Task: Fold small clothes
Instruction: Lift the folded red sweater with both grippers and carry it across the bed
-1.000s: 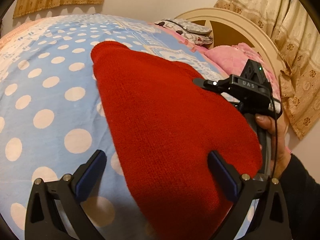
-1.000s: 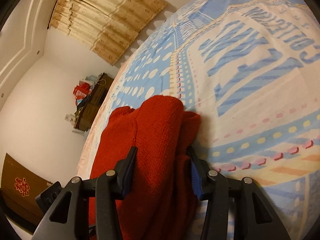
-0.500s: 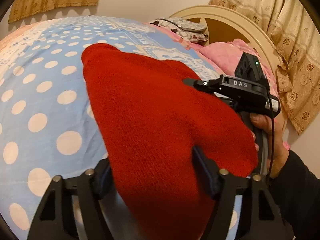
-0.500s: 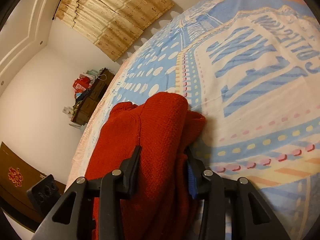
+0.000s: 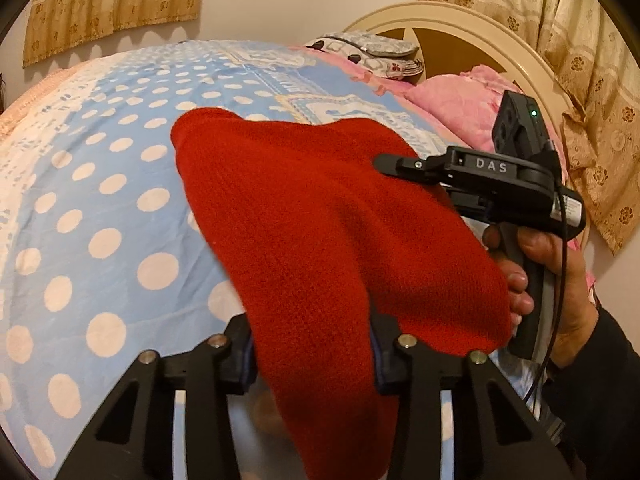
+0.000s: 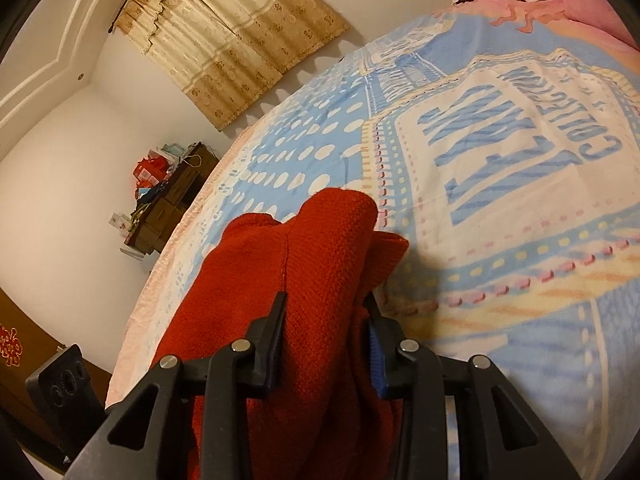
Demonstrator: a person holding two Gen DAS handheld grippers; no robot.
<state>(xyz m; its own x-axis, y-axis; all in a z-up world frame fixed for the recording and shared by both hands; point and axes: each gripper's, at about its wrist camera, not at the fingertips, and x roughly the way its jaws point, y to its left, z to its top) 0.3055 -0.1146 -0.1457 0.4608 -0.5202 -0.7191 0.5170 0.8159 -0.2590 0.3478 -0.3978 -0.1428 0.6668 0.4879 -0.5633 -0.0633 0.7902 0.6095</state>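
Presently, both tongs were clamped on the red knitted garment [image 5: 320, 216], which lay across the bed [image 5: 80, 208] on its blue spotted cover. The left tongs [image 5: 312, 350] had just been closing, and their pads pressed a bunched near edge of the knit between them, the jaws narrowed to the thickness of that fold. The right tongs [image 6: 326, 340] had likewise just been closing and gripped a thick gathered ridge of the same garment. In the left wrist view, the person's hand [image 5: 560, 272] held the right tongs' handle at the garment's right edge. The far end of the garment rested on the cover, near the printed lettering panel [image 6: 520, 128]. Pink pillows [image 5: 460, 100] lay by the headboard [image 5: 460, 28].
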